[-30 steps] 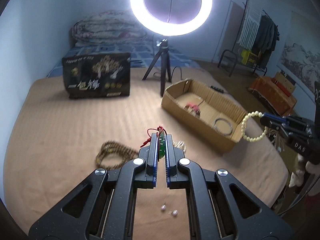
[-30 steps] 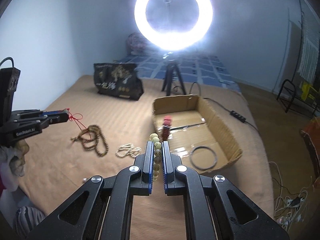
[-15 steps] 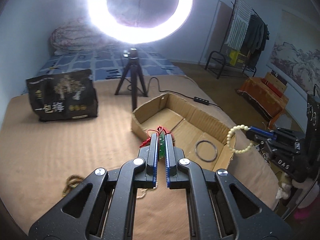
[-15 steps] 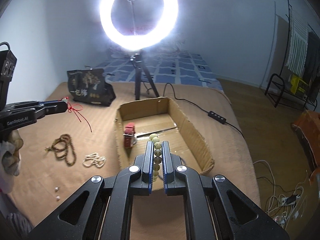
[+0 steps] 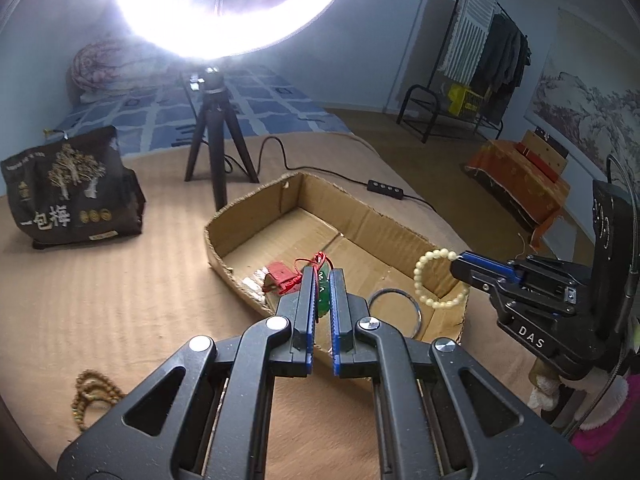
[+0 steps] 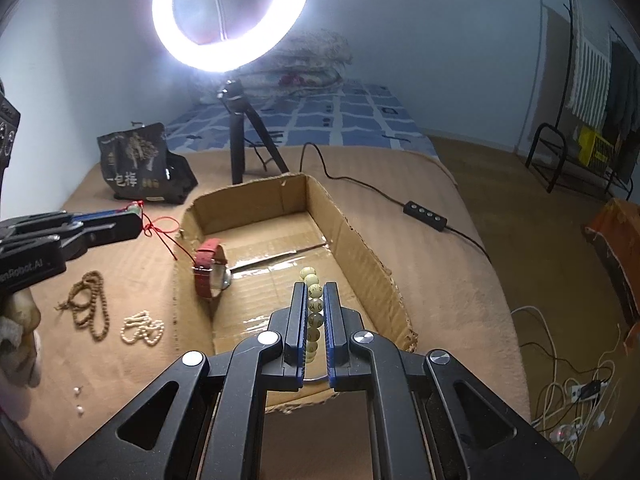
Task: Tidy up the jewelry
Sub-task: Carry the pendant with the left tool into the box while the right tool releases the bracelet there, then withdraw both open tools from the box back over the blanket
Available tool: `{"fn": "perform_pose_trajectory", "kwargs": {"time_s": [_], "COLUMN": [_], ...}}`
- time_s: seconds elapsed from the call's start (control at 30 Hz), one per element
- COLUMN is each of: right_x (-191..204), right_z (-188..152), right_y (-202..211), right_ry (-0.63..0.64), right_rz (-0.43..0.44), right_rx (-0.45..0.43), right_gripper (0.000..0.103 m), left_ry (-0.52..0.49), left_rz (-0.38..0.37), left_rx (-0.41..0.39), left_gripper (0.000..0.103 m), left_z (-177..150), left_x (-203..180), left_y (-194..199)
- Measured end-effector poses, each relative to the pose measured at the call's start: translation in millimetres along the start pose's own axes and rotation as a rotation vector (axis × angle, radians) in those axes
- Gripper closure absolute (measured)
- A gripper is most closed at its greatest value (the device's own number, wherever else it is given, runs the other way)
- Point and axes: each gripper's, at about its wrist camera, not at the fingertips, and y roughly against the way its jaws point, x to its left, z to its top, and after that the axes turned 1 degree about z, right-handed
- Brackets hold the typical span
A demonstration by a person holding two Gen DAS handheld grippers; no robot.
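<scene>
My left gripper (image 5: 322,276) is shut on a green pendant (image 5: 323,296) with a red cord (image 5: 310,261), held above the near left wall of the cardboard box (image 5: 248,216). The right wrist view shows that left gripper (image 6: 138,222) left of the box (image 6: 240,204), its cord (image 6: 164,232) dangling. Over the box floor, my right gripper (image 6: 314,290) is shut on a cream bead bracelet (image 6: 314,304). From the left wrist camera, the bracelet (image 5: 436,280) hangs from the right gripper (image 5: 460,260) at the box's right corner. A red watch (image 6: 208,268) and a metal bangle (image 5: 394,308) lie inside.
A brown bead necklace (image 6: 90,308), a white pearl string (image 6: 142,328) and small pearl studs (image 6: 78,400) lie on the tan blanket left of the box. Behind the box stand a ring-light tripod (image 6: 238,136) and a black bag (image 6: 140,164). A cable with remote (image 6: 426,216) runs right.
Both grippers have moved forward and slightly down towards the box, each still holding its piece. The left one came in from the left; the right now hangs over the box floor.
</scene>
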Motion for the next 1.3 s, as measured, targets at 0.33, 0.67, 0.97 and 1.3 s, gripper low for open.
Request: {"fn": "perform_pose_trajectory", "kwargs": {"time_s": [0.33,0.67,0.97,1.3], "right_x": [-11.9,-9.8,-3.6,9.5], "right_z": [-9.9,-9.5,-11.4,-8.8], "right_y": [-21.8,-12.8,-5.3,20.9], "right_ry": [-0.056,-0.036,-0.031,-0.037], "right_rz": [0.02,-0.025,-0.034,-0.048], "right_rx": [0.043,0.012,0.02,-0.013], "right_gripper": [0.097,0.062,0.053,0.025], "left_ry": [-0.017,-0.031,-0.023,-0.021], "left_rz": [-0.006,0.025,0.039,0.063], "left_rx": [0.047,0.052,0.047,0.02], "left_gripper": [0.099,0.067,0.067,0.053], "left_z": [-10.3,-13.6,-13.8,-14.9], "left_x": [-11.8,-16.9,-13.3,-5.2], "left_y": [-22.5,-24.0,-11.4,21.2]}}
